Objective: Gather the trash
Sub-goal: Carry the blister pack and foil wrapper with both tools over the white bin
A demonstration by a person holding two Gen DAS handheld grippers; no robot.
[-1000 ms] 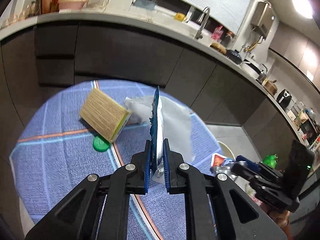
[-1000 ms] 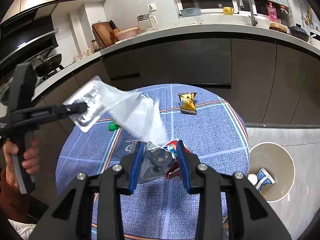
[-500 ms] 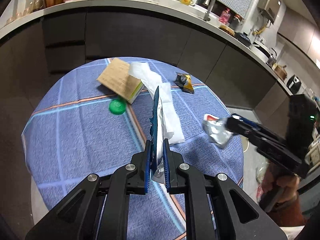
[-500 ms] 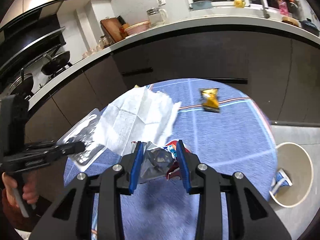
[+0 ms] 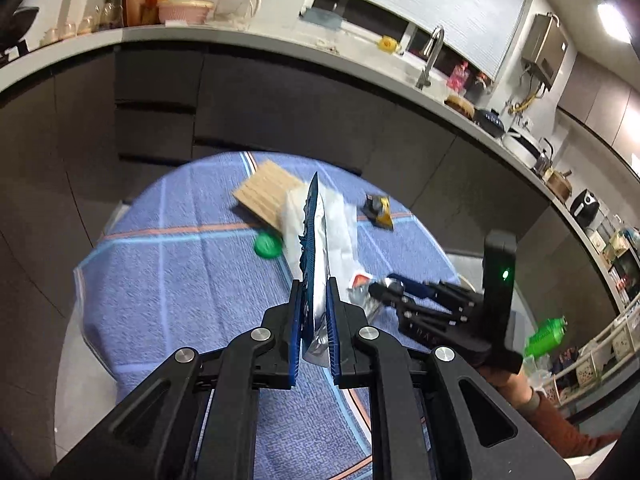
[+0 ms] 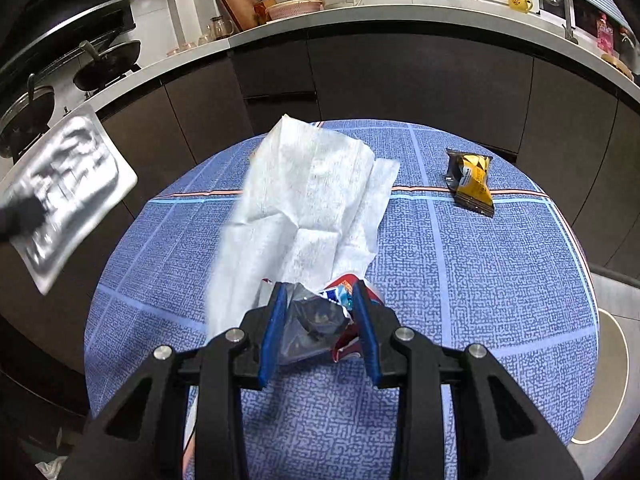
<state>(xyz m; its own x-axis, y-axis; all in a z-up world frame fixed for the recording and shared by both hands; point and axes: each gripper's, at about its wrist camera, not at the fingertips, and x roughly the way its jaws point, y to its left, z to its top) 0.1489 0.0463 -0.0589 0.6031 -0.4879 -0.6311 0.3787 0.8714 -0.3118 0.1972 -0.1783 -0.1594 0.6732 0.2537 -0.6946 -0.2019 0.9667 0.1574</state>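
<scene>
Black claws (image 5: 314,312), blue pads, silver screws; orange sleeve (image 5: 560,432).

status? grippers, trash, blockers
Left gripper shut on flat foil pouch. Right gripper shut on crumpled wrapper. White tissue, yellow packet on table. Nothing blocking.

Crumpled silver-red wrapper (image 6: 316,320), flat foil pouch (image 5: 314,264) held edge-up, white tissue (image 6: 312,200) lying on table.
</scene>
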